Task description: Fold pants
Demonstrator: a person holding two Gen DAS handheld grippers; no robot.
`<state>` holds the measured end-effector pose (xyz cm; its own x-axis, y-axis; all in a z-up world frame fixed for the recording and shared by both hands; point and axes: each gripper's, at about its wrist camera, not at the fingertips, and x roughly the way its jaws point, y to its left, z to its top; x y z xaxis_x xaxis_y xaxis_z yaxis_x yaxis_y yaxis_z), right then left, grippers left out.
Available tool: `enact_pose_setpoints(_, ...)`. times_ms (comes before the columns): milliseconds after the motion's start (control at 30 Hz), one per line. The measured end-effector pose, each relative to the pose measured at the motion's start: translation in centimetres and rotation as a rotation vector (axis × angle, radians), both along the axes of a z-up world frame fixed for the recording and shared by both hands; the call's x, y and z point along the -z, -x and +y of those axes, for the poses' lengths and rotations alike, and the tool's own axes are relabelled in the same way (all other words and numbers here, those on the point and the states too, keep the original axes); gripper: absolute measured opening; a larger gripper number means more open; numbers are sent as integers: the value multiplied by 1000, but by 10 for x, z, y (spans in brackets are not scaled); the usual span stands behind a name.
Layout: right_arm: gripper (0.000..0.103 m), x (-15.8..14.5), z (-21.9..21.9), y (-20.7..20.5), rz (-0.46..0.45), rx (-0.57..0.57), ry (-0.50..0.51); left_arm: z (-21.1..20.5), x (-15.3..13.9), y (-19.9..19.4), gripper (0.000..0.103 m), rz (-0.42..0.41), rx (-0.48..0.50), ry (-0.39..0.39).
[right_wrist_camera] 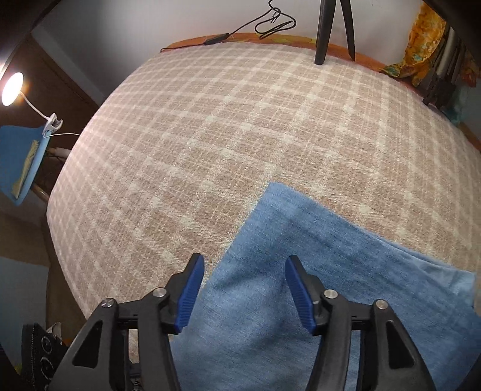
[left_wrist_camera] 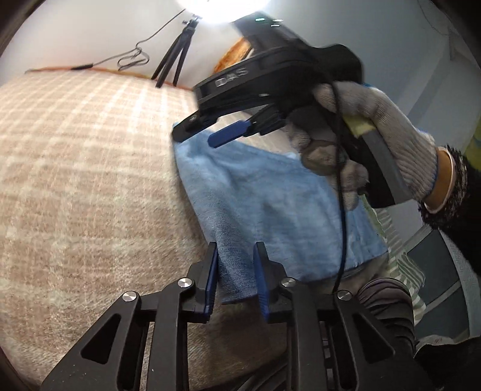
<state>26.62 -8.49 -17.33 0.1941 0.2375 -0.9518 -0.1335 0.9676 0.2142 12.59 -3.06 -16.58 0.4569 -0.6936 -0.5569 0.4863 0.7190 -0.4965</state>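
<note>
I've got the left tongs (left_wrist_camera: 234, 264) pointing down at the blue pants (left_wrist_camera: 270, 204), which lie folded flat on the beige checked blanket (left_wrist_camera: 75, 180) covering the bed. The left tongs' jaws are narrowed, a slim gap left between the blue pads, and the near edge of the pants sits right in that gap; whether the pads actually pinch the cloth I cannot tell. Just beyond them, over the far end of the pants, there are my right tongs (left_wrist_camera: 210, 132), carried by a gloved hand (left_wrist_camera: 360, 144), their jaws spread and nothing gripped. From the right wrist view, the right tongs (right_wrist_camera: 245, 288) hover wide open above the pants (right_wrist_camera: 300, 285), one pad over bare blanket (right_wrist_camera: 210, 135) to the left of the fabric edge, the other over denim-blue cloth, neither pad pressing on it. Far ahead of both tongs, a black tripod (right_wrist_camera: 333, 27) stands at the bed's back edge, with a cable (right_wrist_camera: 270, 24) looped beside it. Off to the left of the right tongs, a clip lamp (right_wrist_camera: 12, 87) glows.
</note>
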Motion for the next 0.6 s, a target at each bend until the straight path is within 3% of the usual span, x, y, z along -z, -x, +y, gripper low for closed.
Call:
enact_pose_setpoints(167,60,4,19,-9,78,-32,80,-10,-12,-1,18,-56,22,-3)
enact_pose_setpoints(467,62,9,66,-19,120,-114,245,-28,-22,-2,18,-104,44,-27)
enact_pose_setpoints(600,56,17,75,-18,135,-126,302,-32,-21,-1,18,-100,42,-32)
